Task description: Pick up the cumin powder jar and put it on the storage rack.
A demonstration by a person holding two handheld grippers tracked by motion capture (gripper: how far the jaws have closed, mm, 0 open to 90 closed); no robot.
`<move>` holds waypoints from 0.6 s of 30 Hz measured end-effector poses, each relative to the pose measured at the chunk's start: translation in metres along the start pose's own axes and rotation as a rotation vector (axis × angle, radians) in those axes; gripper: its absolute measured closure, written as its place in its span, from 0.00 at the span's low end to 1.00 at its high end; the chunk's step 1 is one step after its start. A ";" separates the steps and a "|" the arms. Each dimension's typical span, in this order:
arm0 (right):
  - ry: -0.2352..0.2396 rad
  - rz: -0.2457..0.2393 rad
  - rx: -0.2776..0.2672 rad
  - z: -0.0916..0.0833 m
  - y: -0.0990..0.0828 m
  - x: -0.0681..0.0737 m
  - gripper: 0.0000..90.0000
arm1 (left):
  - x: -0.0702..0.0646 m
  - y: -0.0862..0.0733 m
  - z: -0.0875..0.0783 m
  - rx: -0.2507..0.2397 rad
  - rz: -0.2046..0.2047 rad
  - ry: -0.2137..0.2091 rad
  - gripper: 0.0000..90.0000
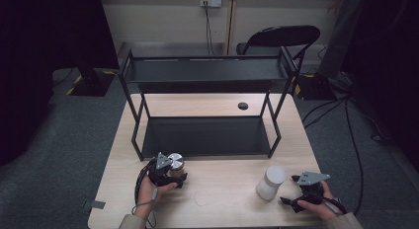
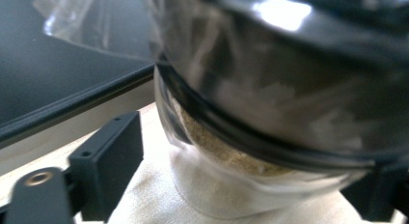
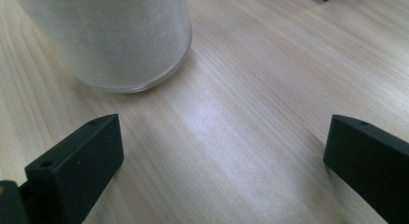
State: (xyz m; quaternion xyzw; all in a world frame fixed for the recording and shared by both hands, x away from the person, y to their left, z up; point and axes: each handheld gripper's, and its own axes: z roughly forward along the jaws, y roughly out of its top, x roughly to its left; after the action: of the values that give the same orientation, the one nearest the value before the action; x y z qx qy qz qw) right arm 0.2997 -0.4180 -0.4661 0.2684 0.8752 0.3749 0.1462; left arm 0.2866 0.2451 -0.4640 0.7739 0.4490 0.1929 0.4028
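A clear jar with a shiny metal lid (image 1: 175,163) stands on the wooden table (image 1: 225,202) near the rack's front left foot. In the left gripper view the jar (image 2: 270,113) holds tan powder and sits between the jaws of my left gripper (image 2: 246,185). A gap shows beside the left pad (image 2: 108,161). My left gripper (image 1: 174,177) is held from the near side. A white frosted jar (image 1: 271,182) stands at the front right. My right gripper (image 1: 290,190) is open just right of it; the frosted jar (image 3: 111,35) lies ahead and left of its jaws (image 3: 222,151).
A black two-tier metal rack (image 1: 205,73) stands on the far half of the table, its lower shelf (image 1: 202,136) bare. A cable hole (image 1: 242,106) lies behind it. A black folding chair (image 1: 281,37) stands beyond the table. Bare wood lies between the two jars.
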 end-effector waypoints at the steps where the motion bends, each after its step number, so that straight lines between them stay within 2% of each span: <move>1: 0.000 0.000 0.000 0.000 0.000 0.000 0.00 | 0.000 0.000 0.000 -0.004 -0.003 0.001 0.16; 5: 0.000 0.000 0.000 0.000 0.000 0.000 0.00 | 0.003 0.000 0.000 -0.012 -0.006 -0.017 0.24; 6: 0.000 0.000 0.000 0.000 0.000 0.000 0.00 | 0.004 0.000 0.000 -0.011 0.000 -0.028 0.30; 8: 0.000 0.000 0.000 0.000 0.000 0.000 0.00 | 0.003 0.001 0.000 -0.012 0.005 -0.028 0.30; 12: 0.000 -0.001 0.000 0.000 0.000 0.000 0.00 | 0.002 0.002 -0.001 -0.017 0.042 -0.019 0.33; 18: 0.001 -0.001 0.000 0.000 0.000 0.000 0.00 | 0.003 0.004 -0.003 -0.015 0.045 -0.019 0.34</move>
State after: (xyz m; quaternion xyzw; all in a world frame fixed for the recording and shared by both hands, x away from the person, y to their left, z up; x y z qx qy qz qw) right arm 0.2997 -0.4181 -0.4661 0.2680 0.8753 0.3750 0.1460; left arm 0.2880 0.2476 -0.4594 0.7826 0.4260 0.1977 0.4085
